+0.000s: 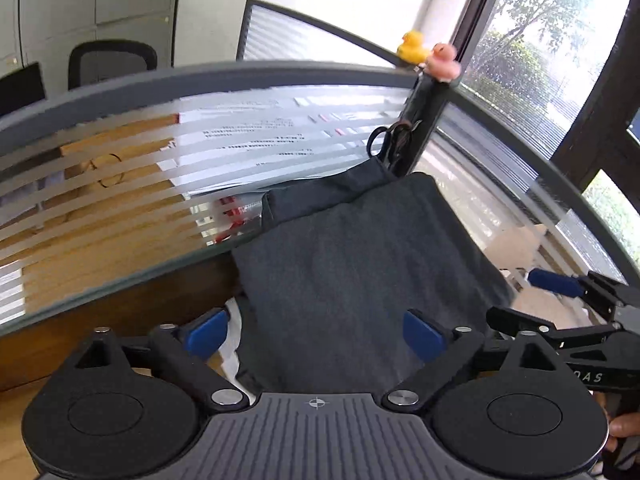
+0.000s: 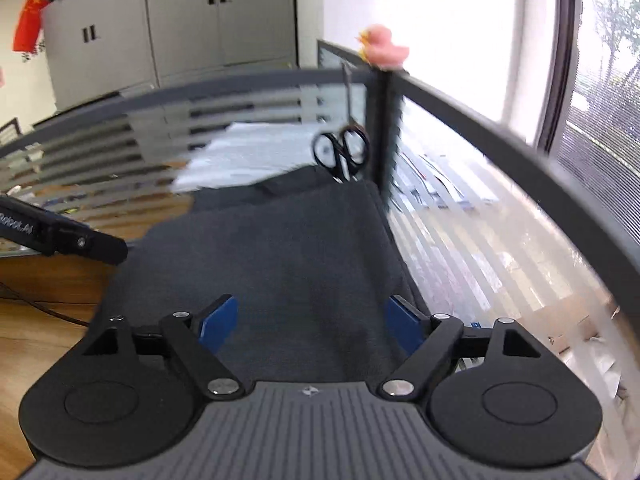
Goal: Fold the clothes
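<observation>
A dark grey folded garment (image 1: 352, 264) lies flat on the wooden desk (image 1: 120, 312), pushed into the corner of two glass partitions. My left gripper (image 1: 316, 336) is open, its blue pads spread wide over the garment's near edge with only cloth beneath them. In the right wrist view the same garment (image 2: 280, 248) fills the middle. My right gripper (image 2: 312, 324) is open above the garment's near right part, nothing pinched. One of the right gripper's blue pads (image 1: 554, 283) shows at the garment's right side. A black finger (image 2: 80, 242) of the left gripper shows at the left.
Black scissors (image 1: 390, 142) hang at the partition corner post, just behind the garment. A yellow duck (image 1: 412, 46) and a pink duck (image 1: 442, 62) sit on top of the post. Striped glass walls (image 2: 480, 240) close the back and right. A white scrap (image 1: 234, 340) peeks out at the garment's left.
</observation>
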